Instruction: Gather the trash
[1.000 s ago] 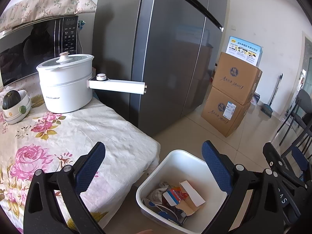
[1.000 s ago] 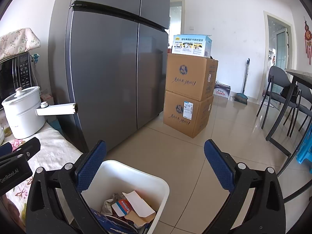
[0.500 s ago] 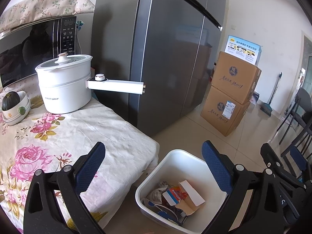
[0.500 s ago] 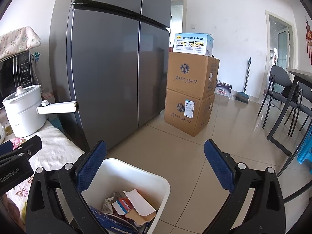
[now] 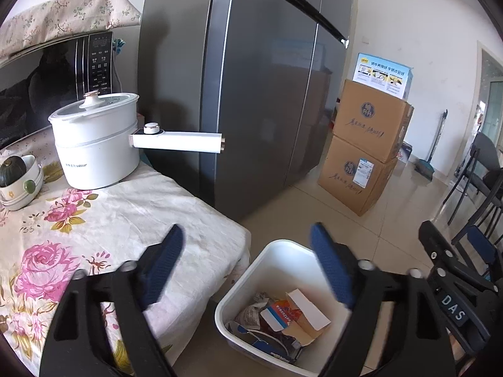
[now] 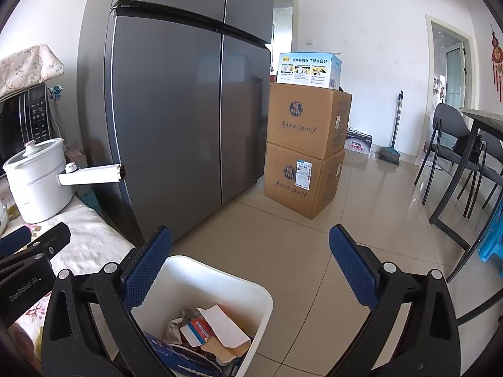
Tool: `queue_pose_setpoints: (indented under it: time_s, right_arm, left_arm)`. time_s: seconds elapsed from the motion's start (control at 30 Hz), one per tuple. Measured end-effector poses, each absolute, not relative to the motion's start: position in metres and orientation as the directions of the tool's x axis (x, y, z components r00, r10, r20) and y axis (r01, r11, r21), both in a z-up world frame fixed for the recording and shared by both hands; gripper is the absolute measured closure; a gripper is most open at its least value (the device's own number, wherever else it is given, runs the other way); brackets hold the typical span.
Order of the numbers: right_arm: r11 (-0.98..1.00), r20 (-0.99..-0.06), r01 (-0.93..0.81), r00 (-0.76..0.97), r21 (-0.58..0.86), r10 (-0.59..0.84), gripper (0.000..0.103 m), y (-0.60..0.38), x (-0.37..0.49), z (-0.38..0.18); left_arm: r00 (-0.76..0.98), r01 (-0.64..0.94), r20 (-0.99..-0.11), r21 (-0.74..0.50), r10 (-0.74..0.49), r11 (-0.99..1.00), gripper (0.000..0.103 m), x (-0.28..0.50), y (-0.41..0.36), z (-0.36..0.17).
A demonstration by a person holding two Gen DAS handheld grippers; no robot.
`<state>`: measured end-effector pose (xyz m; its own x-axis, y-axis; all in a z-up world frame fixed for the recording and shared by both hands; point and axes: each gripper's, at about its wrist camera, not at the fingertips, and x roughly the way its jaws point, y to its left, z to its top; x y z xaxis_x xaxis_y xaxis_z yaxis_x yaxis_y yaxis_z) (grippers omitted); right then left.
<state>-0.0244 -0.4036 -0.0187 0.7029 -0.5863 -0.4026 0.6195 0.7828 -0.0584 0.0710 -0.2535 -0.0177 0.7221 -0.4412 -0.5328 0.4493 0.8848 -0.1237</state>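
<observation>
Floral-clothed table bears white pot; tiled floor bears bin.

The left gripper tilts downward, jaws wide but just closing slightly, nothing between them. The right gripper beside it stands wide apart, empty.

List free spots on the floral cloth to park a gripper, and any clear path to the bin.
Free: the tablecloth between the white pot and the table's near corner. Crowded: far left, where stacked bowls sit beside the pot; its handle juts toward the fridge. The space above the bin is unobstructed; paper trash covers its bottom.
</observation>
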Motion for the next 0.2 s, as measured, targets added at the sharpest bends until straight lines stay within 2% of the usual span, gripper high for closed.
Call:
queue_pose_setpoints:
  time_s: [0.2]
  right_arm:
    - [0.778,-0.401,0.626,0.699,-0.057,-0.592,0.007,-0.4054,-0.0247,-0.0191]
  left_arm:
    - [0.722,0.435,-0.548,-0.117,-0.423,0.893,0.008,0.0714,-0.2541,-0.0191]
